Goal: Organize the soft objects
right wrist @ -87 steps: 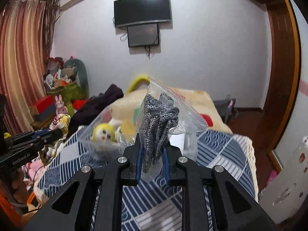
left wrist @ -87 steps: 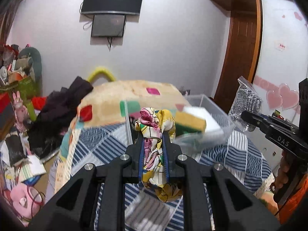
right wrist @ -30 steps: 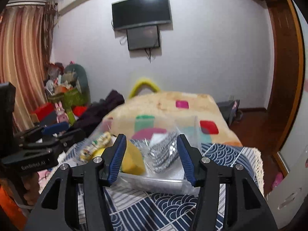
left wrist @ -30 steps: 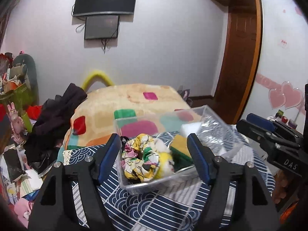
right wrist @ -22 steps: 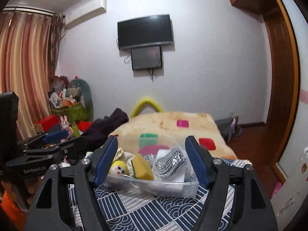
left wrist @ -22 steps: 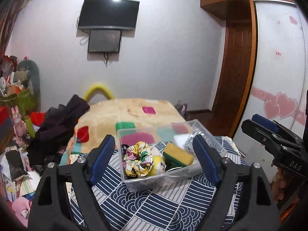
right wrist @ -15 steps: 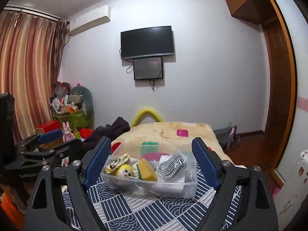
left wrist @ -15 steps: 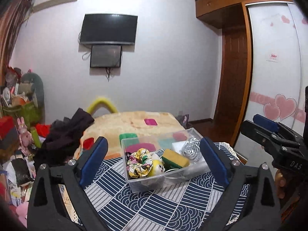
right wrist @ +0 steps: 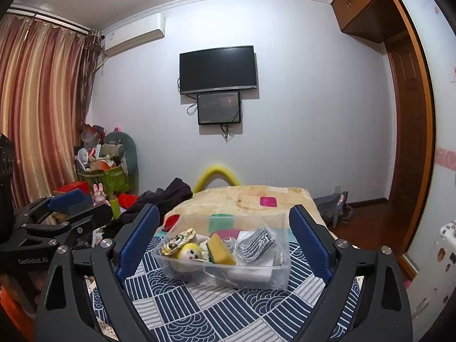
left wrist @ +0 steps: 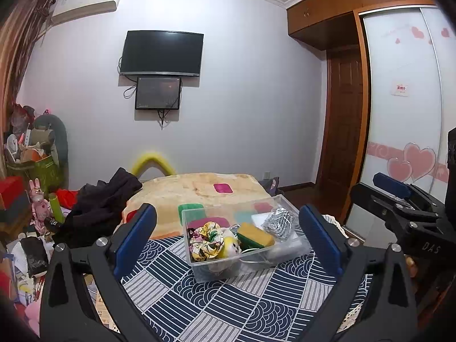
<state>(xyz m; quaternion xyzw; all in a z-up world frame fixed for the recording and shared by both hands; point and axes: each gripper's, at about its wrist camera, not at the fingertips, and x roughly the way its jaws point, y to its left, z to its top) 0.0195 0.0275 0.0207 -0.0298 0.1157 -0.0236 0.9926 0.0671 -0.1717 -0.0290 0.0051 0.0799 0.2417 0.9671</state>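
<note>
A clear plastic box (left wrist: 199, 270) (right wrist: 256, 278) stands on the blue-and-white patterned tablecloth (left wrist: 228, 307) (right wrist: 216, 313). In it lie a floral scrunchie (left wrist: 206, 240) (right wrist: 178, 238), a yellow plush toy (left wrist: 232, 246) (right wrist: 191, 252), a yellow-green sponge (left wrist: 255, 235) (right wrist: 221, 249) and a clear bag of grey cloths (left wrist: 278, 223) (right wrist: 255, 245). My left gripper (left wrist: 226, 245) is open wide and empty, drawn back from the box. My right gripper (right wrist: 223, 242) is open wide and empty too. Each gripper shows at the edge of the other's view.
A bed with a patchwork blanket (left wrist: 199, 188) (right wrist: 256, 196) lies behind the table, with dark clothes (left wrist: 99, 199) on its left. Toys and boxes are piled at the left wall (right wrist: 99, 168). A wardrobe (left wrist: 404, 114) and a door stand at the right.
Both grippers opened and let go of the scrunchie and the bag of cloths, which now lie in the box. Both grippers have drawn back and up from the box.
</note>
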